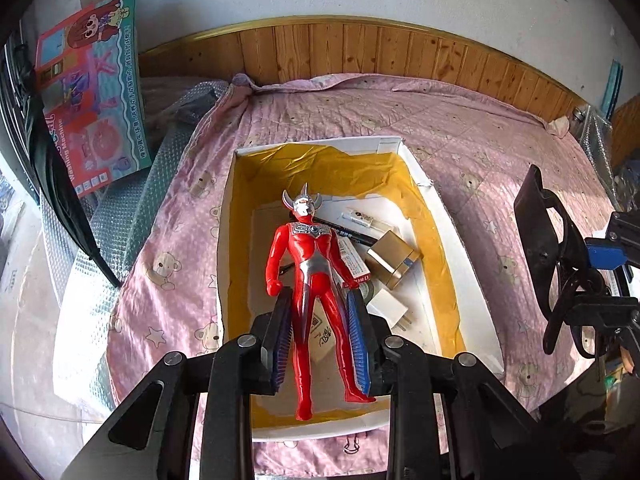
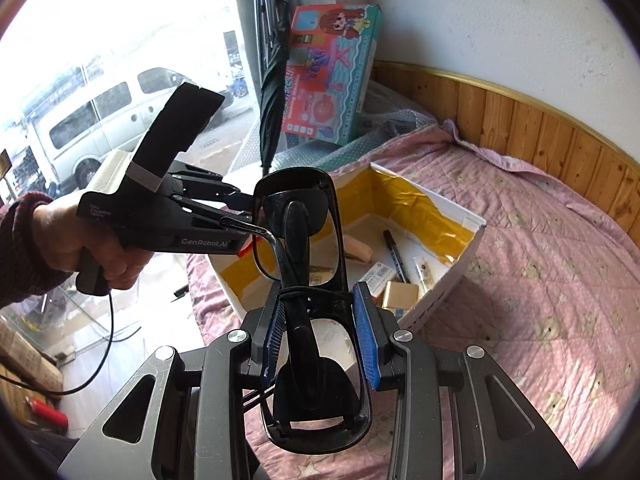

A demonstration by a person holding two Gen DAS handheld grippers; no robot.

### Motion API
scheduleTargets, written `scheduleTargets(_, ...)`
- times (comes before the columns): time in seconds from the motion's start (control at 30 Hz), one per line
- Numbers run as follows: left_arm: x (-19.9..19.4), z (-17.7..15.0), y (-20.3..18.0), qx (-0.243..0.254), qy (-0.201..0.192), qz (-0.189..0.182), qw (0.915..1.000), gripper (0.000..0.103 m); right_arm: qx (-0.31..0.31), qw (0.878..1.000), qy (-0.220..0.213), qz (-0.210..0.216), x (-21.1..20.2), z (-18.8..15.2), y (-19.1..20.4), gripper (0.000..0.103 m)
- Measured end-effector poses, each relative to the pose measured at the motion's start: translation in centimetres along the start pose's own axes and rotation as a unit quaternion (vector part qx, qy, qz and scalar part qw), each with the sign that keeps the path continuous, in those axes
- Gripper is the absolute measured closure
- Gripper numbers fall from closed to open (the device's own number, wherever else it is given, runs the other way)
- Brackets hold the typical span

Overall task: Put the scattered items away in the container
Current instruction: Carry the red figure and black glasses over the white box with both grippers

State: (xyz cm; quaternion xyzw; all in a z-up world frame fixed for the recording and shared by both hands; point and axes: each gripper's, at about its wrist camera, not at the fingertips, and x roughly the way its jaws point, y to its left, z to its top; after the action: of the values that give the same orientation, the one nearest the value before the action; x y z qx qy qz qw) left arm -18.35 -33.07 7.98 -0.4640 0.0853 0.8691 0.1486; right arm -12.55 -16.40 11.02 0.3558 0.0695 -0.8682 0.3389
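Left gripper (image 1: 320,336) pinches red plastic hero figure (image 1: 316,276) at the legs, long axis along the fingers, over white yellow-lined cardboard box (image 1: 472,280). Right gripper (image 2: 320,336) clamps black folded glasses (image 2: 304,264), box ahead-right; left is nearer.

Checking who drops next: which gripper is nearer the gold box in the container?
Left. The left gripper, holding the red figure, is over the container just beside the gold box. The right gripper, holding black glasses, hangs outside the container's rim.
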Motion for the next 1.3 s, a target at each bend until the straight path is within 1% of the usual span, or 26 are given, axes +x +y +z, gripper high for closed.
scheduleTargets(0.17, 1.2, 1.3, 0.8, 0.023, 0.010, 0.009, 0.9997, 0.076, -0.065, 0.998, 0.009, 0.004, 1.8, 0.5, 1.1, 0.068)
scheduleTargets(0.3, 1.8, 2.5, 1.6, 0.038, 0.012, 0.020, 0.9990, 0.076, -0.117, 0.993, 0.022, -0.001, 3.4, 0.8, 2.1, 0.069)
scheduleTargets(0.4, 2.1, 3.4, 2.4, 0.038, 0.013, 0.024, 0.9989, 0.076, -0.146, 0.989, 0.024, 0.005, 4.3, 1.1, 2.6, 0.069)
scheduleTargets(0.6, 2.3, 4.9, 3.9, 0.032, 0.008, 0.030, 0.9990, 0.076, -0.205, 0.978, 0.037, 0.009, 6.0, 0.9, 3.9, 0.069)
scheduleTargets(0.7, 2.2, 5.5, 3.9, 0.039, 0.005, 0.028, 0.9989, 0.076, -0.227, 0.973, 0.045, 0.011, 6.9, 0.5, 4.4, 0.069)
scheduleTargets(0.87, 2.6, 6.8, 3.5, 0.053, 0.007, 0.020, 0.9984, 0.076, -0.272, 0.961, 0.056, 0.006, 8.1, 0.0, 5.6, 0.069)
scheduleTargets(0.93, 2.7, 7.4, 3.1, 0.064, 0.009, 0.020, 0.9977, 0.076, -0.278, 0.958, 0.063, 0.007, 8.4, -0.1, 5.6, 0.069)
scheduleTargets(1.0, 2.9, 8.0, 2.7, 0.077, 0.011, 0.018, 0.9968, 0.076, -0.274, 0.959, 0.072, 0.013, 8.9, 0.0, 5.2, 0.069)
scheduleTargets(1.2, 4.4, 10.0, 1.3, 0.129, 0.028, 0.015, 0.9911, 0.076, -0.219, 0.967, 0.097, 0.081, 10.5, 1.0, 3.4, 0.069)
scheduleTargets(1.3, 5.8, 10.5, 0.8, 0.151, 0.045, 0.019, 0.9873, 0.076, -0.210, 0.967, 0.107, 0.095, 11.0, 1.3, 2.9, 0.069)
